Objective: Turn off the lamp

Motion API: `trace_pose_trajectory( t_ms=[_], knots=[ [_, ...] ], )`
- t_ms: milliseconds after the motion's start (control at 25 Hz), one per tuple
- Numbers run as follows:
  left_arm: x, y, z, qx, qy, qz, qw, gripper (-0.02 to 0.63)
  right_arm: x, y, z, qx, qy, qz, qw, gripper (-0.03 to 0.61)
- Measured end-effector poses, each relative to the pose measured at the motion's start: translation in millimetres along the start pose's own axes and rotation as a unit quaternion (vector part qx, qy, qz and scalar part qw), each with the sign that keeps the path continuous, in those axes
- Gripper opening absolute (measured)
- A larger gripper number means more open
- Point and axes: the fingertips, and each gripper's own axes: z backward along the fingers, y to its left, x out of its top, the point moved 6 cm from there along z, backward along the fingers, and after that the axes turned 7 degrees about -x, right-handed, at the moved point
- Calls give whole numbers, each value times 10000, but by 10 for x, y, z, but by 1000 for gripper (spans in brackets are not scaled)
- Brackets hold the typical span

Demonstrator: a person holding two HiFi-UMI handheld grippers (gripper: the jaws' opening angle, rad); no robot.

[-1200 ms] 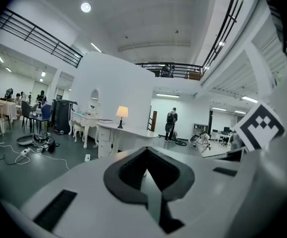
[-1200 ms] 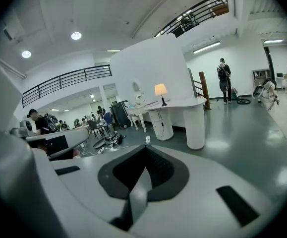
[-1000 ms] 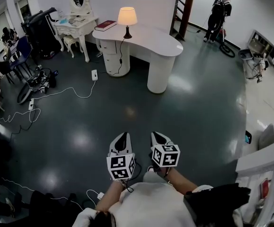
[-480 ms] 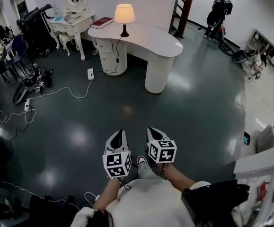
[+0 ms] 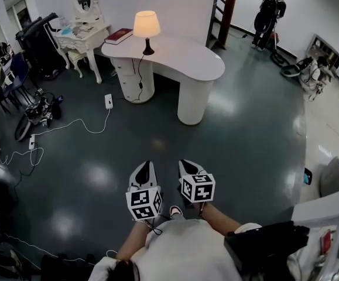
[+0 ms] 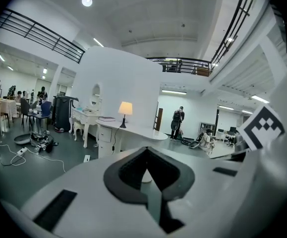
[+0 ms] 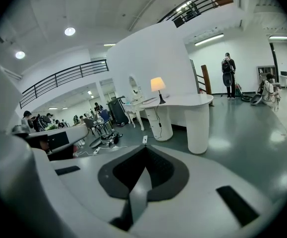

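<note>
The lamp (image 5: 146, 26) is lit, with a cream shade on a dark stem, and stands at the left end of a white curved desk (image 5: 187, 60) far across the room. Its cord runs down the desk's drawer column. The left gripper view shows the lamp (image 6: 125, 108) small and distant, and the right gripper view shows the lamp (image 7: 157, 84) the same way. My left gripper (image 5: 145, 167) and right gripper (image 5: 188, 165) are held side by side low in the head view, both shut with nothing between the jaws, pointing toward the desk and well short of it.
A power strip (image 5: 108, 101) and white cables lie on the dark floor left of the desk. A white dressing table (image 5: 82, 37) with a mirror stands behind it, with a red book (image 5: 119, 36) on the desk. A person (image 5: 269, 13) stands at the back right. A white counter (image 5: 327, 202) is near right.
The desk and lamp have come nearer and lower in the head view as I moved across the floor toward them. Both grippers keep their pose, shut and side by side.
</note>
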Motion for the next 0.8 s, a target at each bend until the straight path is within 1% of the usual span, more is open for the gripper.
trace_pose_trajectory(
  t_ms=[160, 480, 640, 800],
  knots=[
    [104, 43, -350, -4, -23, -38, 10000, 6, 233, -147, -266, 15, 21, 89, 10000, -1],
    [249, 265, -939, 175, -60, 86, 9998, 8, 576, -327, -754, 121, 136, 333, 9993, 0],
    [269, 358, -1120, 271, -70, 123, 9995, 7, 668, -422, -930, 128, 200, 387, 9990, -2],
    [247, 427, -1231, 437, -60, 194, 9988, 7, 734, -516, -1071, 183, 201, 341, 9991, -2]
  ],
)
